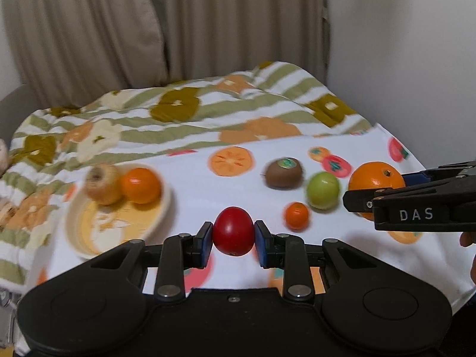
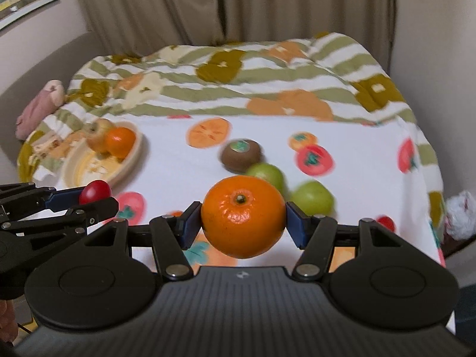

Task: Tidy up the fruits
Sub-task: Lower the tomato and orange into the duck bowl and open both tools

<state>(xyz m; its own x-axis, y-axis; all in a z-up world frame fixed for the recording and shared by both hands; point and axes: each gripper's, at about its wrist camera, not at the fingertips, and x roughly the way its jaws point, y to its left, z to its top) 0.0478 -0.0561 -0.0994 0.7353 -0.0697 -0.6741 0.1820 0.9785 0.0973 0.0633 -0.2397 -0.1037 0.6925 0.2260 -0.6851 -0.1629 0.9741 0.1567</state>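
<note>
Left tool clamped on a red tomato, blue pads pressing both sides, lifted clear of the cloth. Right tool closed on a large orange, stem end facing the camera, also held off the cloth. On the left of the cloth, a cream bowl holding a yellowish apple and a small orange, touching each other. Mid-cloth: a kiwi with a sticker, a green fruit just beside it, a tiny orange fruit near both. In the right view, a second green fruit behind the held orange.
</note>
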